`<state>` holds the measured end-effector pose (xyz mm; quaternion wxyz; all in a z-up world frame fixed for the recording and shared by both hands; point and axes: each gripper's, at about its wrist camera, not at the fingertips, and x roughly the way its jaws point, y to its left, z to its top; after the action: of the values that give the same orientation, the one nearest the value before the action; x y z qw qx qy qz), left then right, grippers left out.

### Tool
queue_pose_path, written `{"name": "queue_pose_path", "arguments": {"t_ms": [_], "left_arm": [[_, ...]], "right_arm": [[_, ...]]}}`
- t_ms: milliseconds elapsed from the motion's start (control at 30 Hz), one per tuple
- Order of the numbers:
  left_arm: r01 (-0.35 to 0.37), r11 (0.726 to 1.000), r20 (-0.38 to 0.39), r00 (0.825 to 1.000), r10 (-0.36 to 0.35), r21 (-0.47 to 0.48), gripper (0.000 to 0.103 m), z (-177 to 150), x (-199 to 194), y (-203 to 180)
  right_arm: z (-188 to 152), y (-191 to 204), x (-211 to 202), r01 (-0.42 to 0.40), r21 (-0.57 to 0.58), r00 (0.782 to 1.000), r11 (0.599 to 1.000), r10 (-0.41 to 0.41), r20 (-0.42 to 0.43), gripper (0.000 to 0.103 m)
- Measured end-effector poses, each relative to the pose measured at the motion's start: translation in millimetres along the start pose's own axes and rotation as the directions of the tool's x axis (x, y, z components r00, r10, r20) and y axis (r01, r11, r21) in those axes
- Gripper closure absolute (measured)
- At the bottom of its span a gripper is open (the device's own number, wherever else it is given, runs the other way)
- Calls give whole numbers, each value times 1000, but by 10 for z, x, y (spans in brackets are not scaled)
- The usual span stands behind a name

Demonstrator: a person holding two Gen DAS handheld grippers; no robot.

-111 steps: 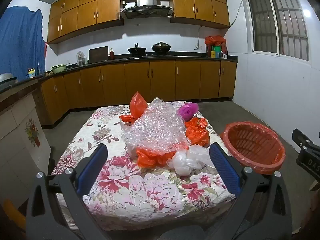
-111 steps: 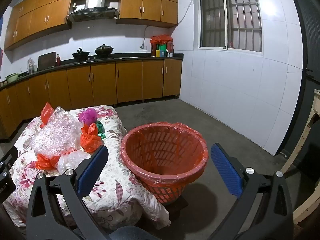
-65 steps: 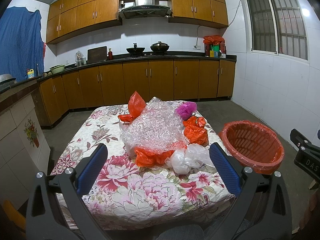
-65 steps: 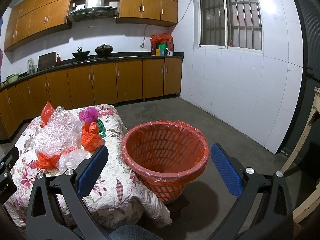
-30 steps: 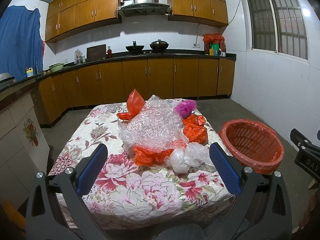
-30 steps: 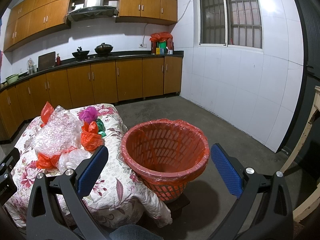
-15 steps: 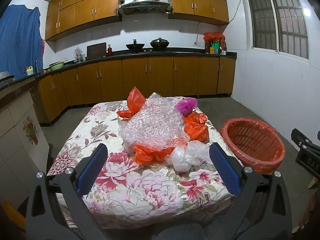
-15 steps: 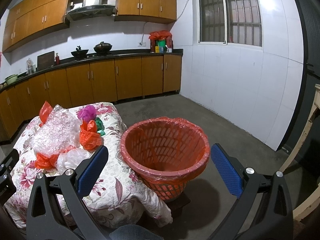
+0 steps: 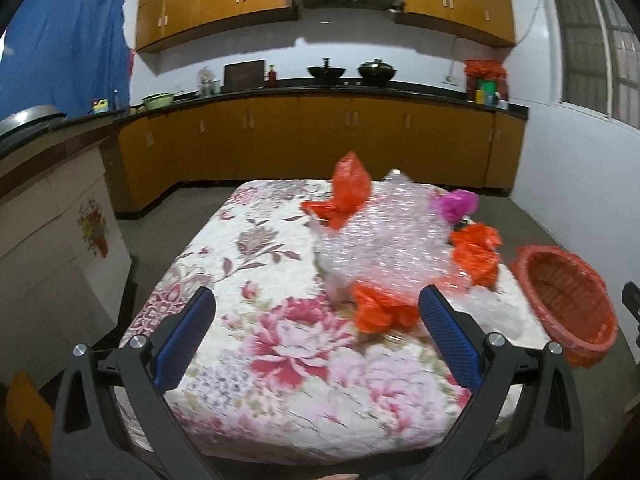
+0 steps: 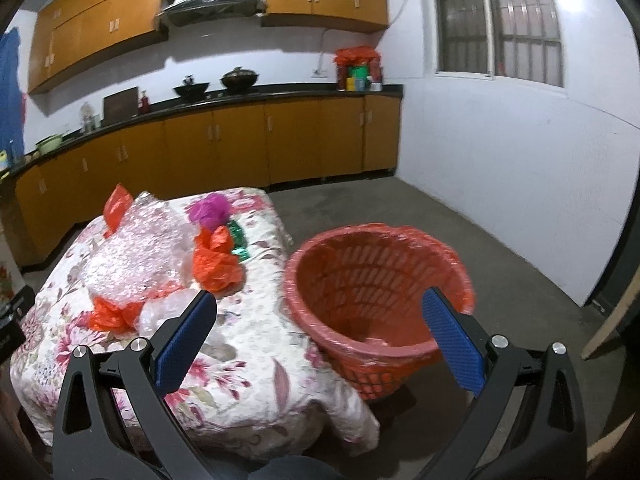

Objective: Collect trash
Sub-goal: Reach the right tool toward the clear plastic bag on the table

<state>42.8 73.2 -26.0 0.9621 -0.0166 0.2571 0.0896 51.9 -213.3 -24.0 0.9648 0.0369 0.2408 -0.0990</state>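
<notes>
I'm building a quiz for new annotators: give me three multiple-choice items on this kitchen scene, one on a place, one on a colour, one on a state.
1. Where does the basket stand?
A. on the table
B. on the floor beside the table
C. on the counter

2. What colour is the crumpled ball at the table's far end?
A. magenta
B. blue
C. yellow

3. How are the two grippers?
A. both open, holding nothing
B. both shut on bags
C. one holds the bubble wrap

Answers: 1 B, its base sits below the tabletop edge; 2 A, plainly magenta; 3 A, the left gripper and right gripper both show wide gaps.
</notes>
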Motion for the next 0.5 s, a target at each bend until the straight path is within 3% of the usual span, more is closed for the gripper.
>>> {"name": "queue_pose_path", "arguments": {"t_ms": [133,367,500], "left_arm": [[-29,1000,0,1000,29,-13,4,39,142,125],[-23,1000,-19,1000,23,-13,4,69,384,235],[-19,1000,-37,999,19,4,10,62,527,217]], "right_arm": [[-4,219,167,-54,-54,999,997,53,-11,2],[-78,635,633,-180,-107,980,978,168,-108,25],[-160,819,833,-231,-130,965,964,210,-160,29]]}}
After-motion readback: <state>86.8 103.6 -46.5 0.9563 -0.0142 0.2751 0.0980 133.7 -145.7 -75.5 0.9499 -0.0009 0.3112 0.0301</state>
